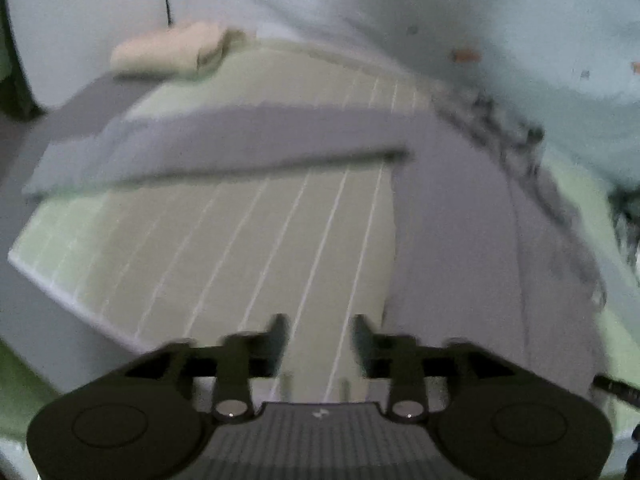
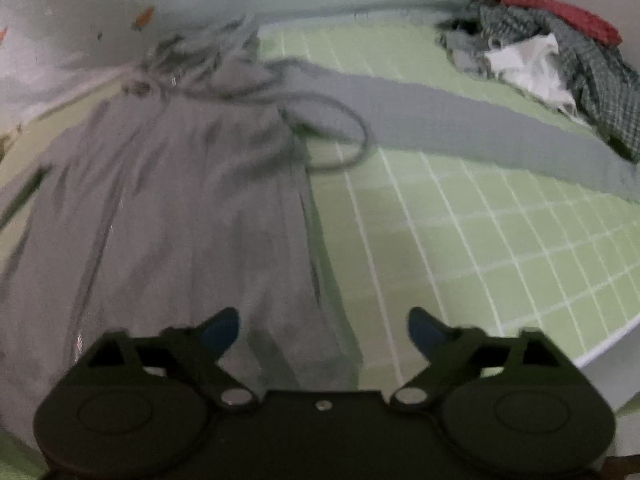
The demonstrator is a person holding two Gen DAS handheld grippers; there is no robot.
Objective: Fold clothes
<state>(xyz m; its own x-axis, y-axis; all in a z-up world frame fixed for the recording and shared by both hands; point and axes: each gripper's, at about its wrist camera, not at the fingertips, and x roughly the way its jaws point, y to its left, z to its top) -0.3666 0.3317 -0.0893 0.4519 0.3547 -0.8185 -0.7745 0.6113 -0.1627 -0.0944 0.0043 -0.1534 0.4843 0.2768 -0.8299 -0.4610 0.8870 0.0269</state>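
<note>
A grey hooded garment (image 2: 180,184) lies spread flat on the green checked bed sheet (image 2: 500,240), one sleeve (image 2: 460,124) stretched out to the right. In the left wrist view the same garment (image 1: 460,220) lies to the right, its other sleeve (image 1: 220,148) stretched across to the left. My left gripper (image 1: 319,340) is open and empty above bare sheet beside the garment's body. My right gripper (image 2: 323,328) is open and empty over the garment's bottom right edge.
A pile of unfolded clothes (image 2: 552,48), checked, white and red, sits at the far right of the bed. A folded beige item (image 1: 172,50) lies at the far left corner. The pale wall (image 1: 520,20) runs behind the bed. The bed's edge (image 1: 72,300) drops off at the left.
</note>
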